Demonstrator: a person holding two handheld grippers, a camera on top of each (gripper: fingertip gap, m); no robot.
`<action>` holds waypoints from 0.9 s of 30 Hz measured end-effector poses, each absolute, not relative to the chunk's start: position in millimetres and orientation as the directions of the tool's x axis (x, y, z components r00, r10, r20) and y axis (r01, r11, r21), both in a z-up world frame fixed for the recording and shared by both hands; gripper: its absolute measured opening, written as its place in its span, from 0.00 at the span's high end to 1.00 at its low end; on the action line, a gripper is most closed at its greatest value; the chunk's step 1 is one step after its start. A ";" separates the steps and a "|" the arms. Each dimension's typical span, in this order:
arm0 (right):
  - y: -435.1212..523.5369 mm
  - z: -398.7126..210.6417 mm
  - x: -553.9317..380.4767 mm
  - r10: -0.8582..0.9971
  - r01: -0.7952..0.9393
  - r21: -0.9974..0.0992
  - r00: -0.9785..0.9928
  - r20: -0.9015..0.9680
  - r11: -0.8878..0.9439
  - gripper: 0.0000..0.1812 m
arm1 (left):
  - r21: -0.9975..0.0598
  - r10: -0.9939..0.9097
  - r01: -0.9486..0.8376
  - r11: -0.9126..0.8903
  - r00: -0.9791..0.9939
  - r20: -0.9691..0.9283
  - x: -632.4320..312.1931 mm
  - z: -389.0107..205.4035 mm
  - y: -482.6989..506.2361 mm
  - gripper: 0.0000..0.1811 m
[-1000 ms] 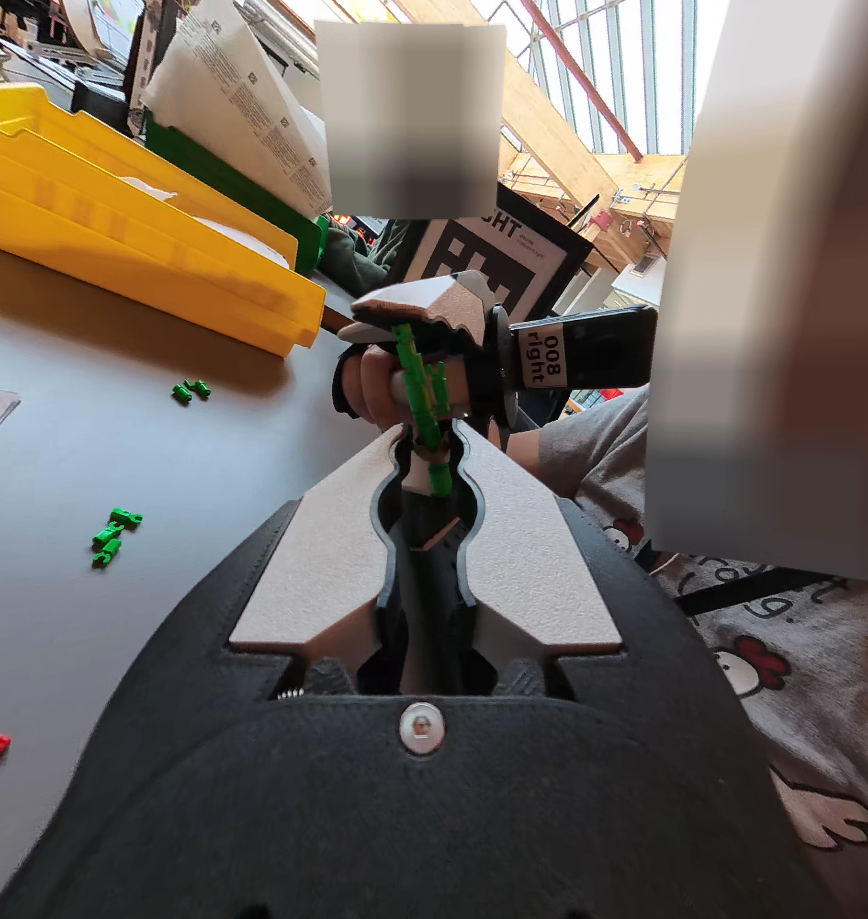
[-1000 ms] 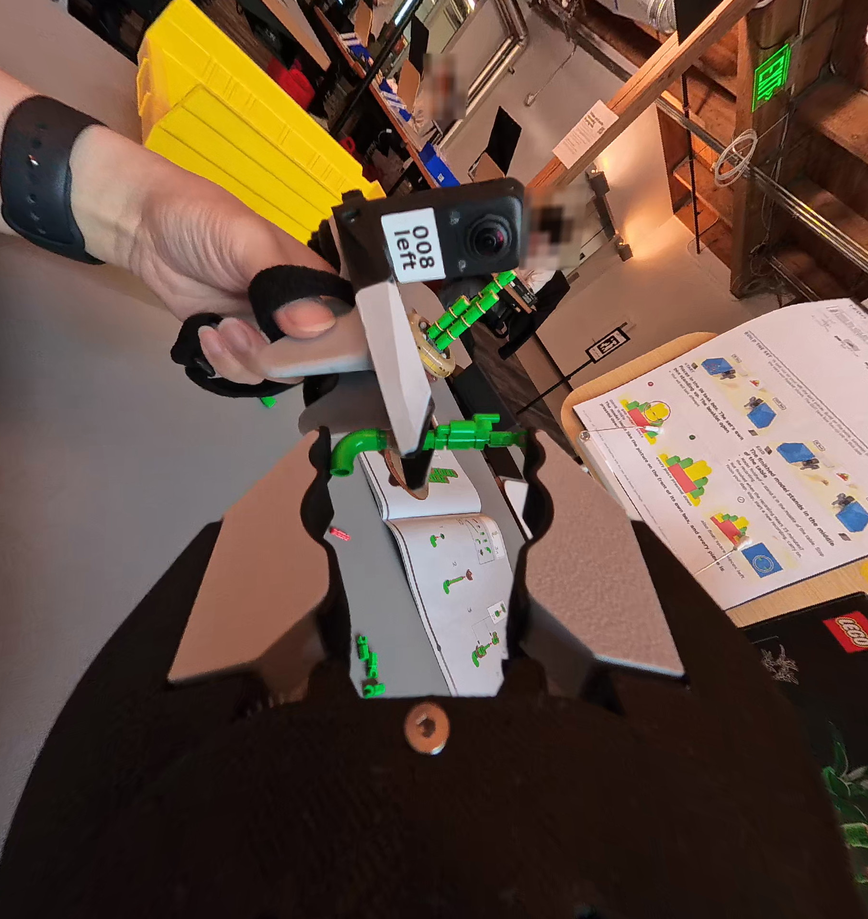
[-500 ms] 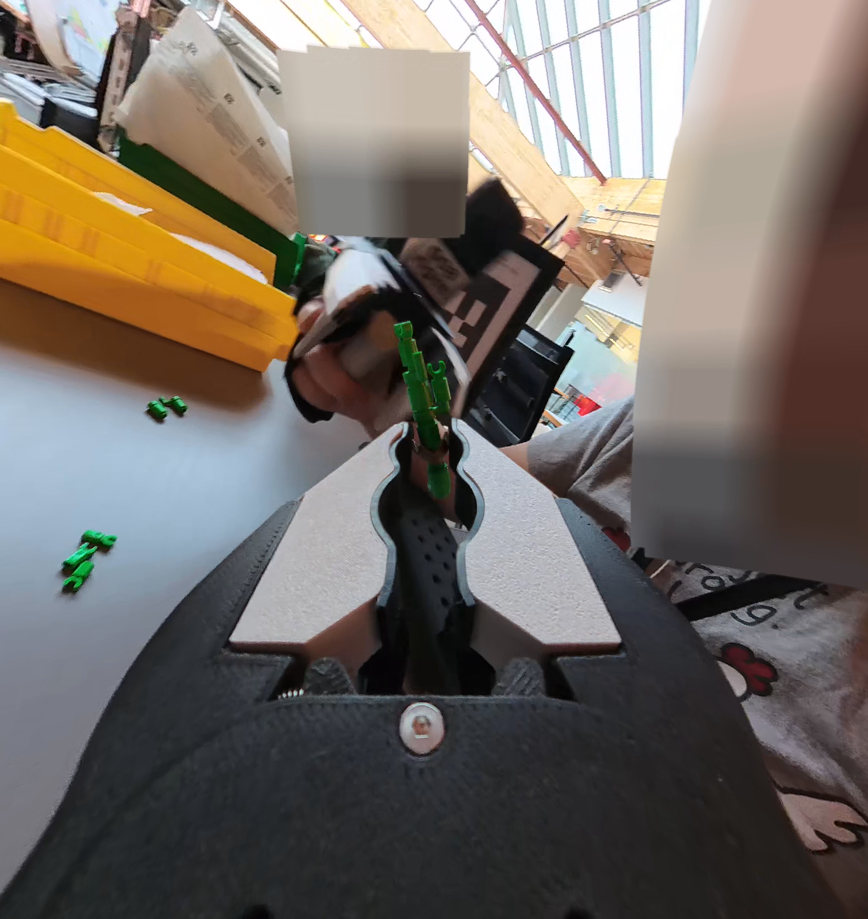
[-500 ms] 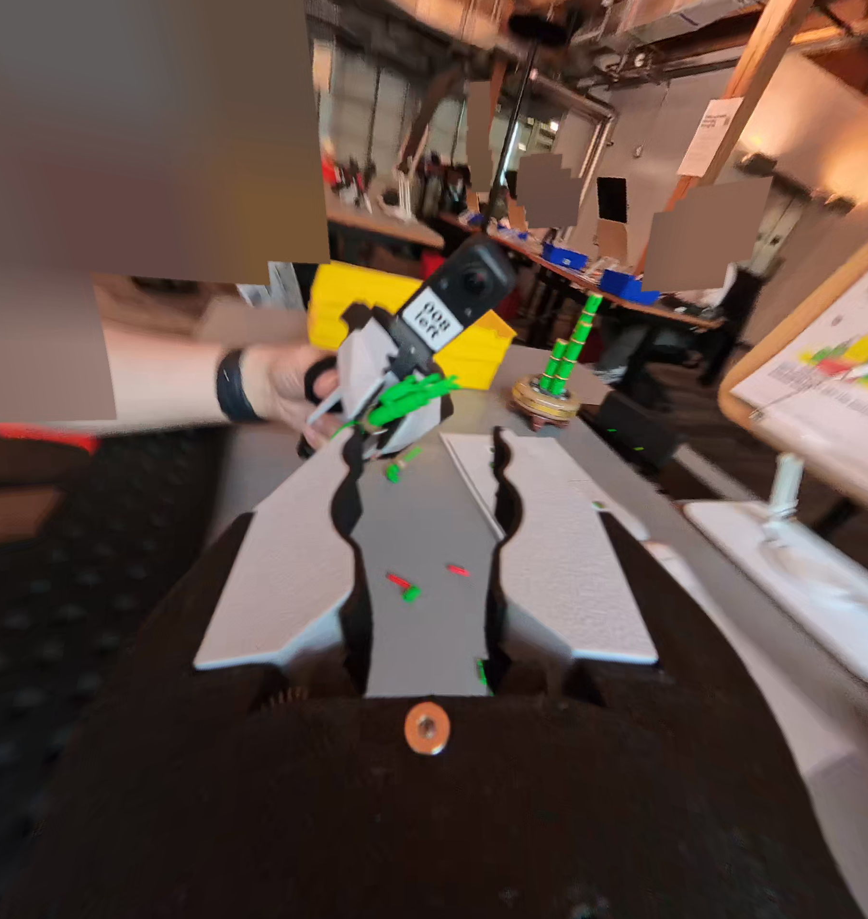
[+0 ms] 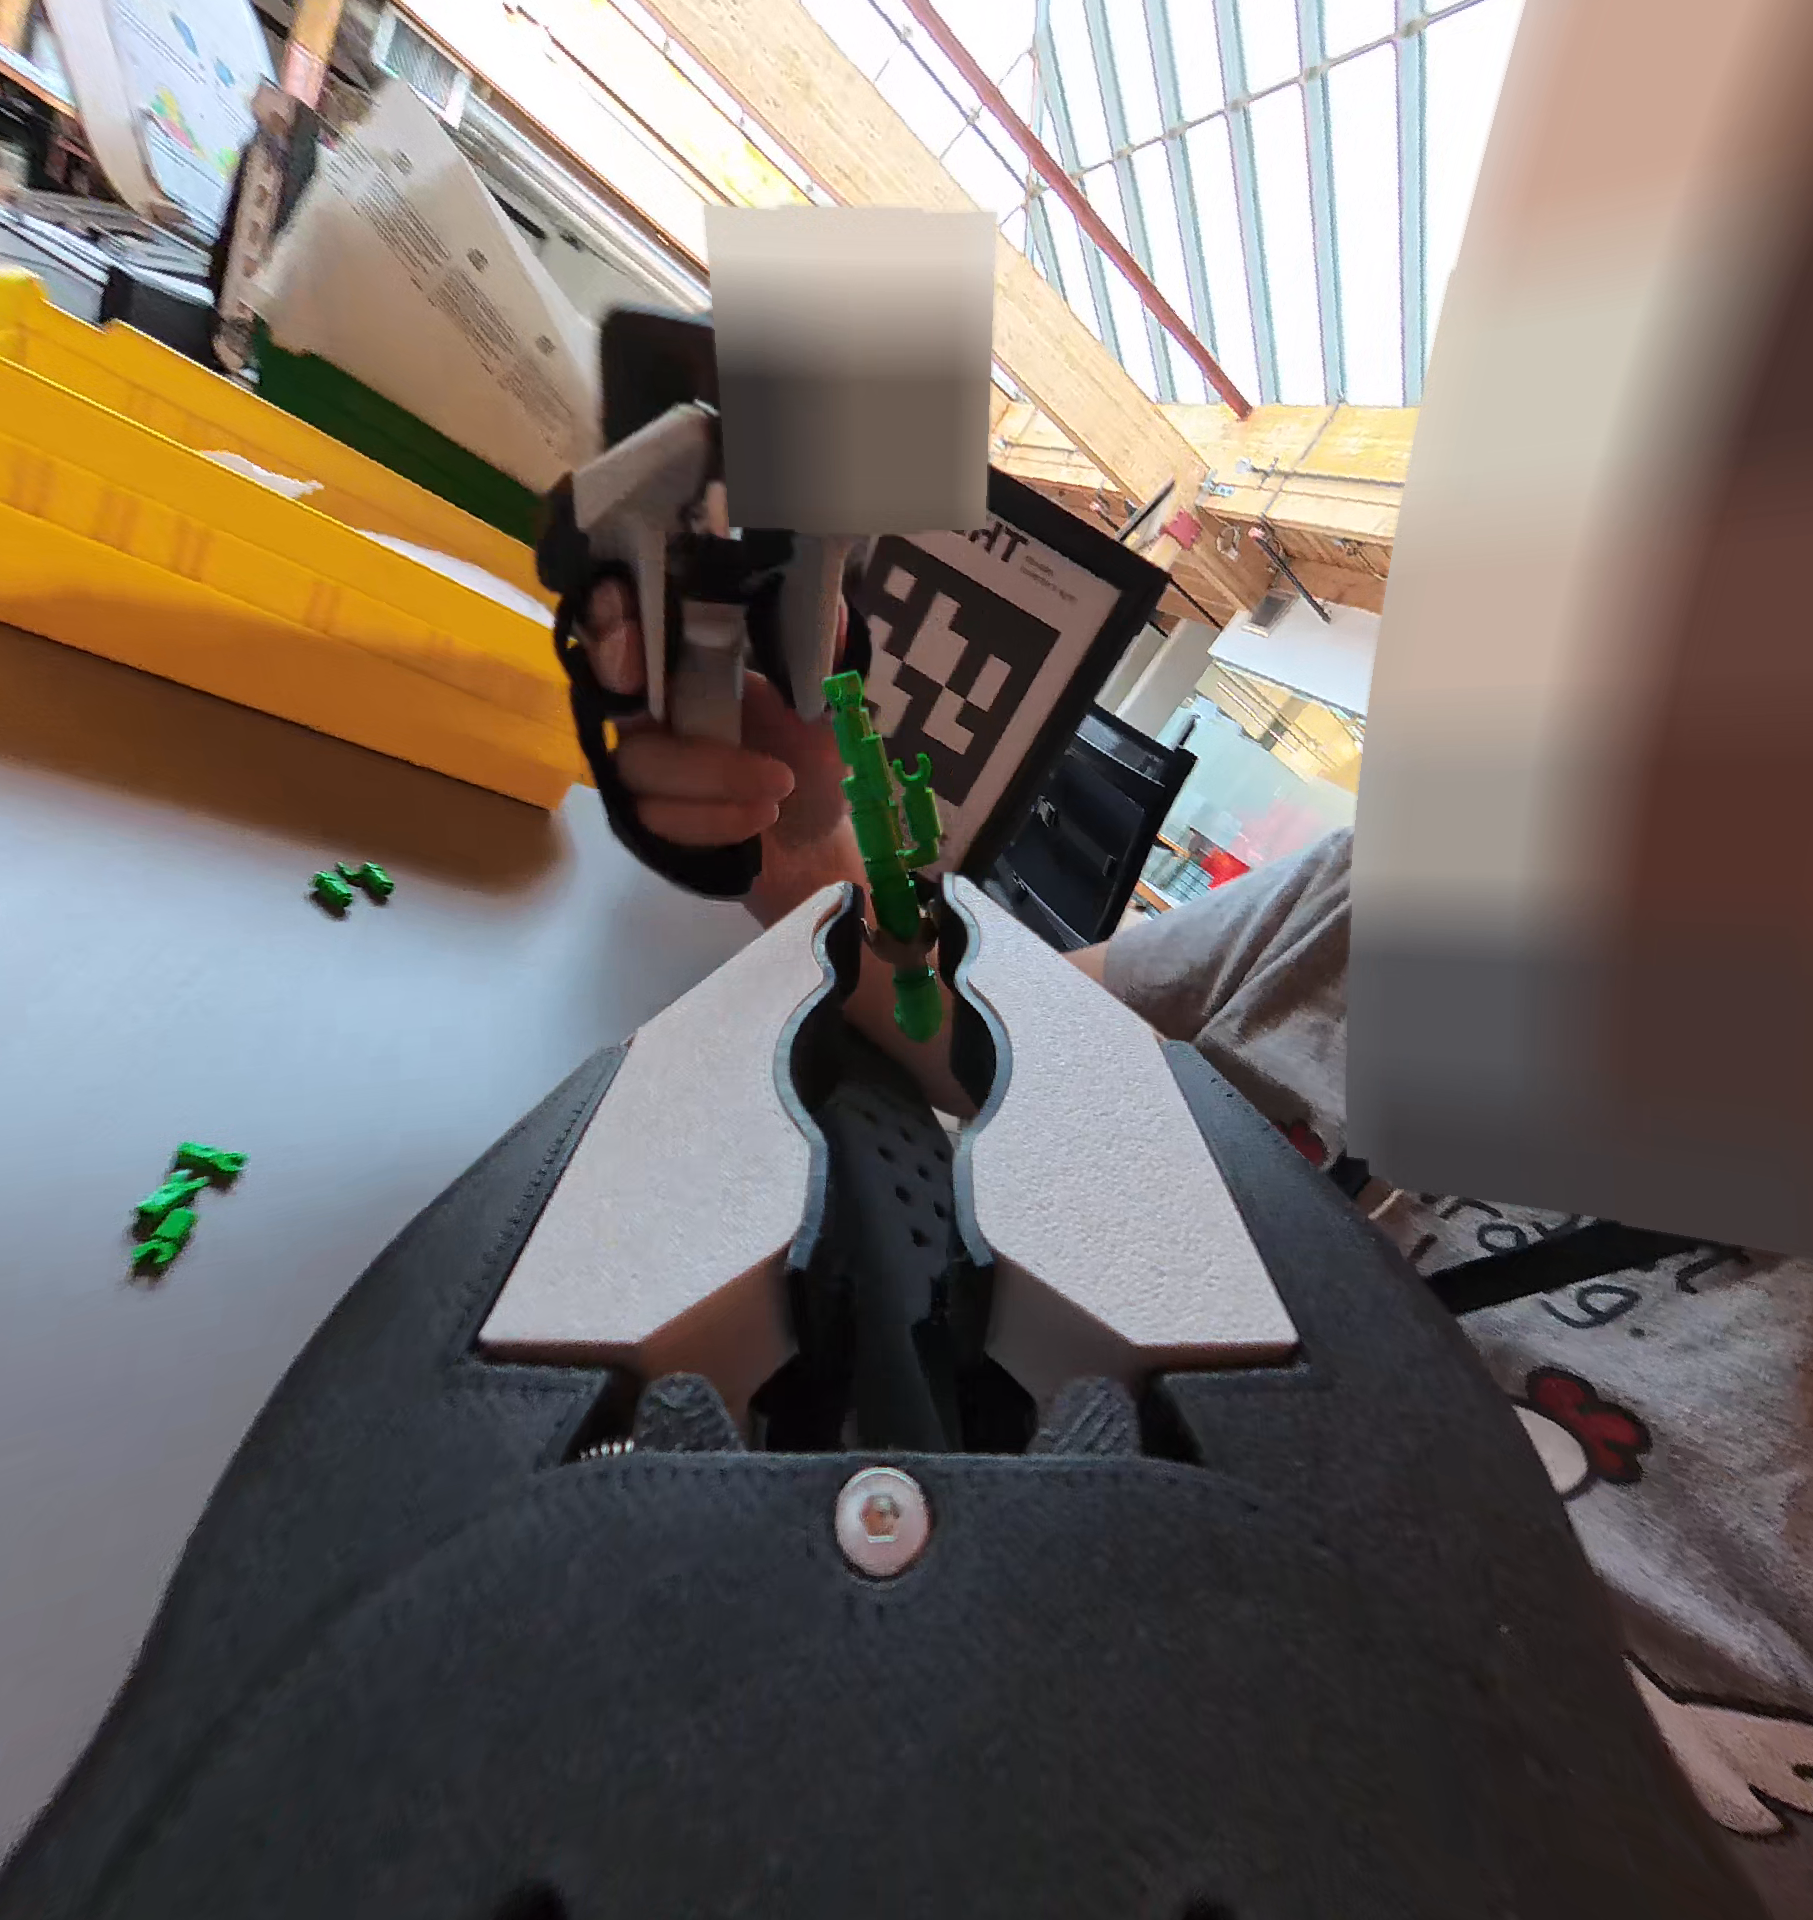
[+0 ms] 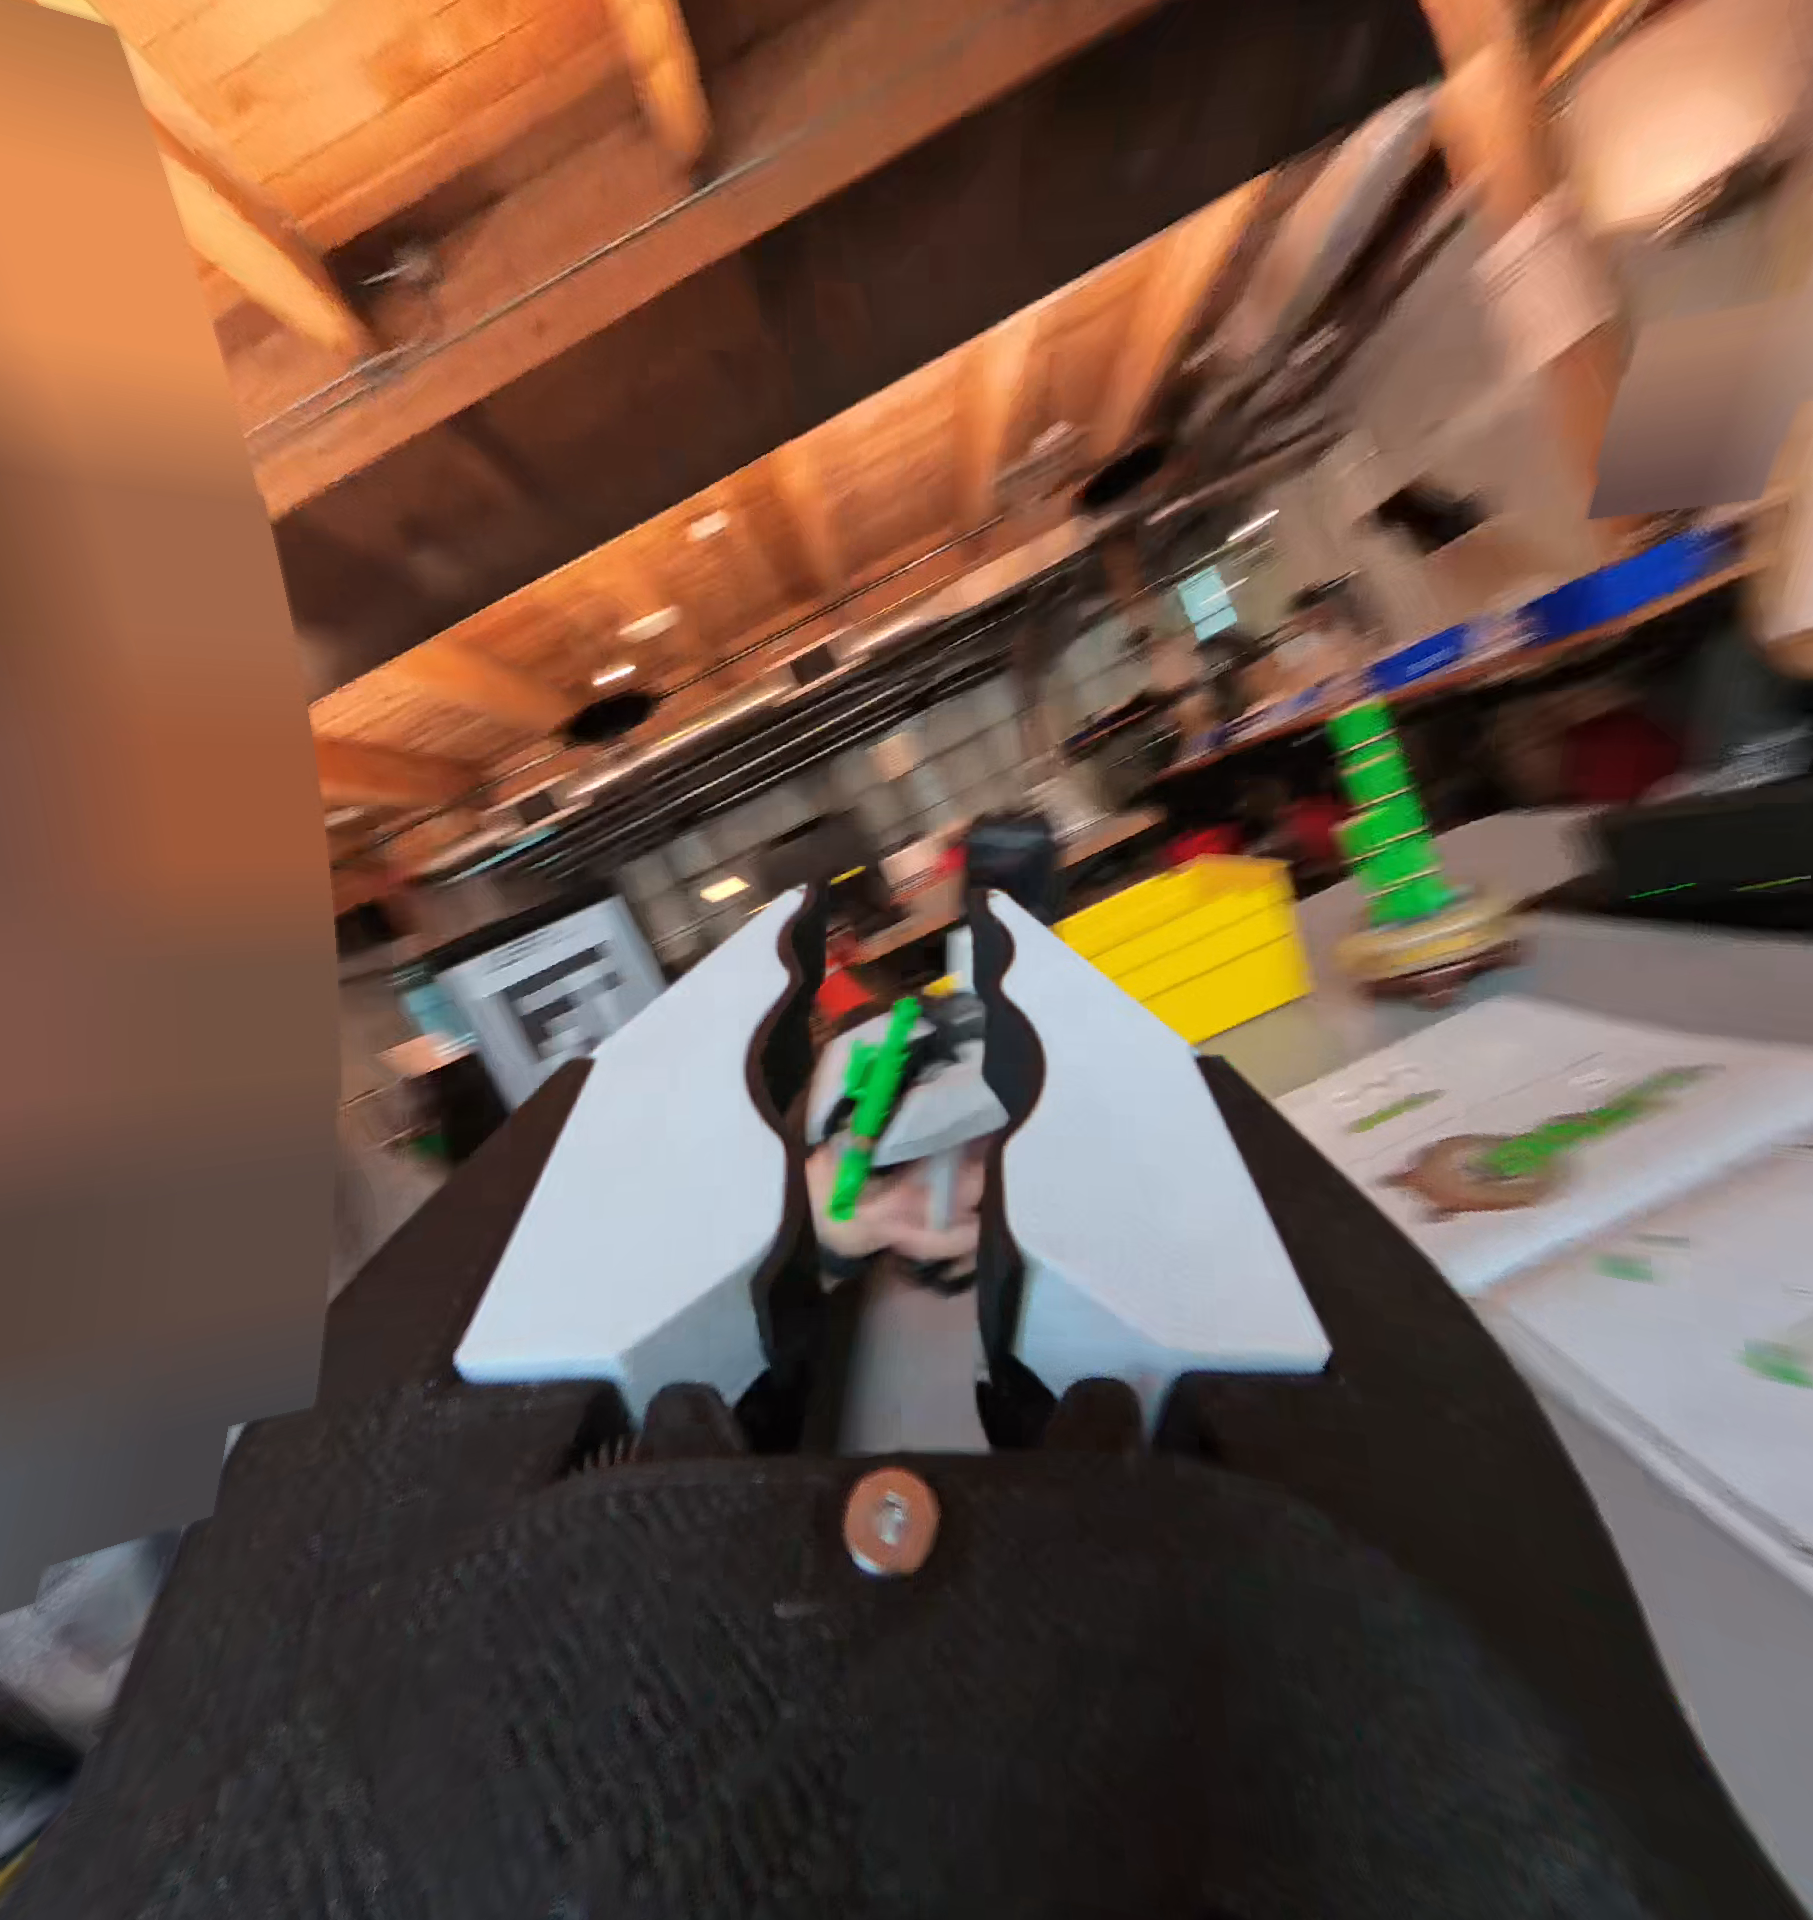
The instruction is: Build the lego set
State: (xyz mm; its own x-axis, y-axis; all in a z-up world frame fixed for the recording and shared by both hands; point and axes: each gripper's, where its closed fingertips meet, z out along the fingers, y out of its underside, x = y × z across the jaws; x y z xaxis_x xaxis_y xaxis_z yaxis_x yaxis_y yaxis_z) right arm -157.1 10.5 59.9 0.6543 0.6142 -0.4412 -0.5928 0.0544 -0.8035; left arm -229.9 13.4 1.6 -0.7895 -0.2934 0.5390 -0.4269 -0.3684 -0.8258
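Two grippers face each other above the grey table. The left gripper is nearly closed, its fingertips pinching the green lego stem, which stands almost upright. The right gripper, fingers parted with nothing between them, is raised beyond the stem, gripped by a hand. Loose green pieces lie on the table beside yellow bins

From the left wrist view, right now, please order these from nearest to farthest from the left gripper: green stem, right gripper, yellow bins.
1. green stem: clamped at the left gripper tips.
2. right gripper: just beyond, slightly left, jaws apart.
3. yellow bins: far left, on the table.
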 end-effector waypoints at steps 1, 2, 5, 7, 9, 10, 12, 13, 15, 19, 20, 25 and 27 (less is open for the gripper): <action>9.5 59.7 -133.0 0.502 -0.569 -0.810 0.747 -0.436 0.143 0.86 | -0.826 -0.325 -0.418 -0.379 -0.775 0.542 -226.7 0.2 20.2 0.93; 6.8 57.2 -108.1 0.364 -0.530 -0.819 0.824 -0.434 0.221 0.86 | -0.827 -0.356 -0.409 -0.385 -0.761 0.542 -223.6 -1.4 26.8 0.93; -10.2 57.1 -65.7 0.122 -0.431 -0.830 0.901 -0.416 0.353 0.88 | -0.815 -0.345 -0.378 -0.439 -0.767 0.541 -223.6 6.2 38.6 0.93; -12.5 56.9 -61.0 0.091 -0.406 -0.842 0.911 -0.402 0.355 0.88 | -0.807 -0.327 -0.380 -0.451 -0.771 0.546 -224.1 7.3 40.5 0.93; -7.8 52.7 -63.8 0.105 -0.411 -0.852 0.911 -0.399 0.323 0.88 | -0.810 -0.325 -0.385 -0.442 -0.773 0.545 -223.4 4.5 39.2 0.93; -5.5 51.8 -66.7 0.131 -0.427 -0.848 0.904 -0.407 0.314 0.88 | -0.811 -0.319 -0.385 -0.441 -0.778 0.542 -223.3 3.9 38.1 0.93; -0.6 50.4 -77.5 0.220 -0.469 -0.838 0.881 -0.420 0.280 0.86 | -0.805 -0.299 -0.386 -0.450 -0.784 0.544 -221.9 3.4 36.2 0.93; 1.7 50.7 -90.9 0.306 -0.480 -0.844 0.862 -0.403 0.239 0.84 | -0.800 -0.282 -0.390 -0.457 -0.790 0.545 -221.6 3.4 35.1 0.93; 11.8 39.9 -107.4 0.376 -0.491 -0.863 0.828 -0.417 0.124 0.84 | -0.791 -0.264 -0.400 -0.463 -0.790 0.554 -218.7 0.5 33.7 0.93; 24.9 28.1 -133.7 0.473 -0.530 -0.848 0.750 -0.463 0.010 0.86 | -0.796 -0.249 -0.406 -0.449 -0.799 0.548 -216.3 -3.4 29.0 0.93; 27.0 26.8 -137.9 0.490 -0.548 -0.836 0.728 -0.480 -0.005 0.87 | -0.797 -0.241 -0.402 -0.451 -0.805 0.542 -216.9 -2.1 27.6 0.93; 42.8 10.2 -169.1 0.542 -0.529 -0.841 0.675 -0.500 -0.116 0.89 | -0.792 -0.193 -0.396 -0.465 -0.828 0.527 -219.9 2.9 22.0 0.93; 45.5 11.2 -180.0 0.581 -0.550 -0.823 0.627 -0.519 -0.142 0.90 | -0.789 -0.178 -0.400 -0.467 -0.831 0.527 -220.1 3.7 21.0 0.93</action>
State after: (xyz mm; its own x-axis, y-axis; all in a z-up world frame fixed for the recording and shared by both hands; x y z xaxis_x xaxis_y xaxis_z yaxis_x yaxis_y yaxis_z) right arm -180.0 45.5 11.2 0.6266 0.5814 -0.5191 -0.5500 -0.1420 -0.8230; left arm -220.1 21.0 3.7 -0.8312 -0.1784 0.5266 -0.3997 -0.4667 -0.7889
